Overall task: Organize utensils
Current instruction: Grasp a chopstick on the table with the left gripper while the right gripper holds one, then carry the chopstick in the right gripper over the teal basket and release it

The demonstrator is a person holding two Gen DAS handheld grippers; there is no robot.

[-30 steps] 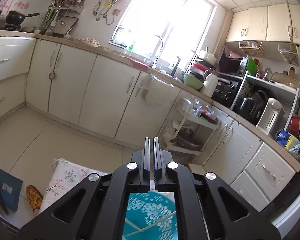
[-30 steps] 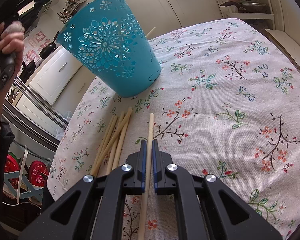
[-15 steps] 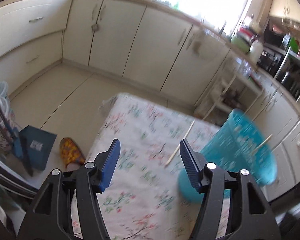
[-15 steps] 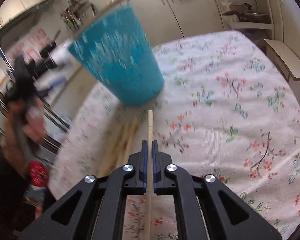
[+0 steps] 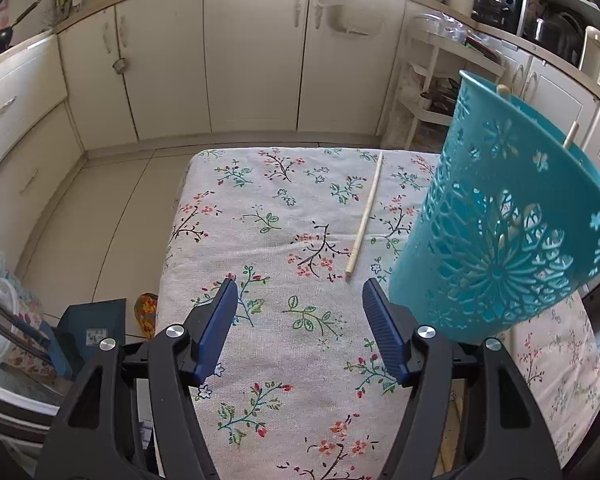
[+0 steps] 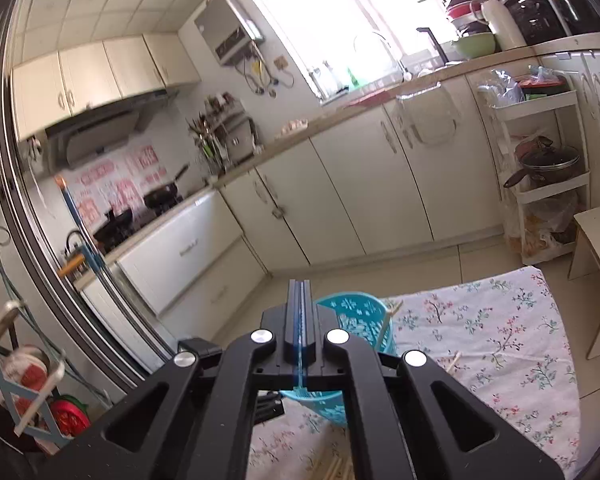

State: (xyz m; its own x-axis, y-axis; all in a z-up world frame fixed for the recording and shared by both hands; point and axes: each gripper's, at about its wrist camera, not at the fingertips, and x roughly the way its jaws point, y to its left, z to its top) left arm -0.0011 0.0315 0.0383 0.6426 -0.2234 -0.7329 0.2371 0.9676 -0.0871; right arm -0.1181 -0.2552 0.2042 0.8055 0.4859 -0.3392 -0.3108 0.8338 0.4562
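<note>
so, left wrist view: the left gripper (image 5: 296, 292) hangs over the floral tablecloth (image 5: 260, 216) with its jaws opening and nothing between the blue pads, only cloth showing in the gap. one loose chopstick (image 5: 365, 216) lies on the cloth ahead of the gripper, near its right pad but apart from it, running away toward the far edge. the teal basket (image 5: 500, 240) stands just to the right of that stick, and at least two stick ends (image 5: 571, 134) poke above its rim, so part of the sorting looks done. at the bottom edge, beside the right finger, a sliver of pale wood shows; cannot tell how many sticks that is.

right wrist view: the right gripper (image 6: 299, 292) is clenched, pads pressed together, aimed across the kitchen at the cabinets. a thin streak runs down the seam between the pads, but whether a chopstick is pinched there i cannot tell. below it the basket shows again with a stick leaning at its rim. another stick end (image 6: 454, 360) lies on the cloth right of the gripper, and a small bundle of chopsticks (image 6: 332, 470) rests at the bottom edge.

judgement: partway. some sticks binned, one single and a bundle left on the table.
</note>
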